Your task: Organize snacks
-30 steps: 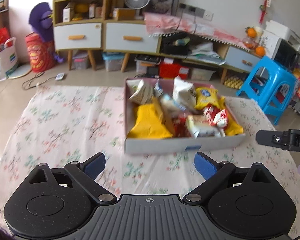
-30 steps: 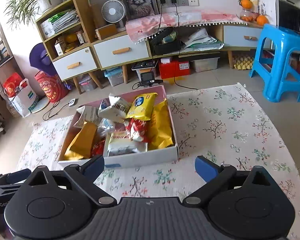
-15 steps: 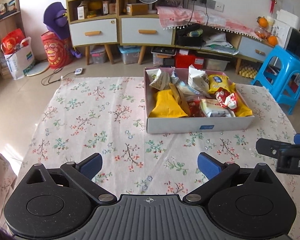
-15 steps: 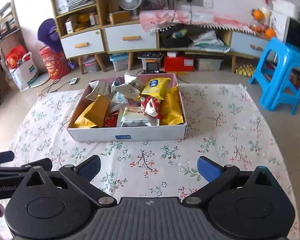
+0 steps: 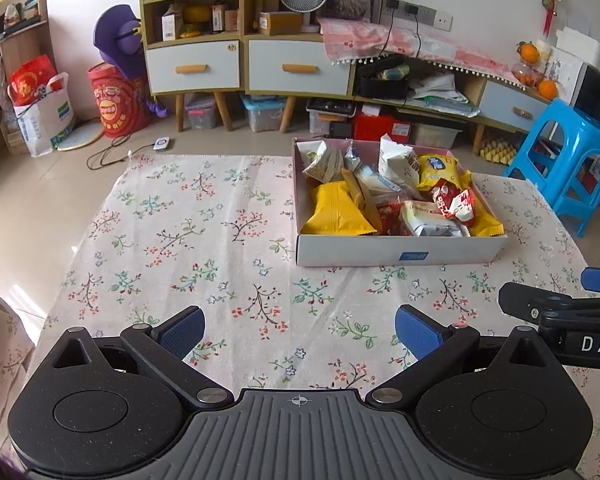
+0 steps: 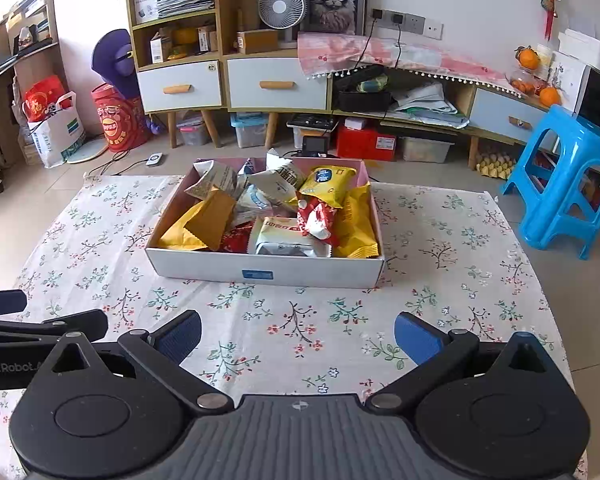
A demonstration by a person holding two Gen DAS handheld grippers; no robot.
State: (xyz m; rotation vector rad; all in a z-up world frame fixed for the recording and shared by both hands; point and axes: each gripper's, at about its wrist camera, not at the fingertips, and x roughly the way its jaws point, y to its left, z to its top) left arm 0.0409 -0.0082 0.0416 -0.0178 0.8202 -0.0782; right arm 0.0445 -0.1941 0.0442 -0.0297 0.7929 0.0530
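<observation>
I see both grippers, left gripper (image 5: 299, 330) and right gripper (image 6: 298, 334), spread empty over floral cloth (image 5: 220, 240); crinkly snack packets (image 6: 268, 208) fill the cardboard box (image 6: 268, 270).

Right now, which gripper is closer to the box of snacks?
Right, though only slightly. The right gripper sits almost straight in front of the box, open and empty. The left gripper is off toward the box's left corner, also open.

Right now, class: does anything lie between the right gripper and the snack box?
Nothing visible does. Only bare flowered cloth lies between the right gripper, whose jaws stand open and empty, and the near wall of the box. The left gripper sits off to the side, clear of that path.
</observation>
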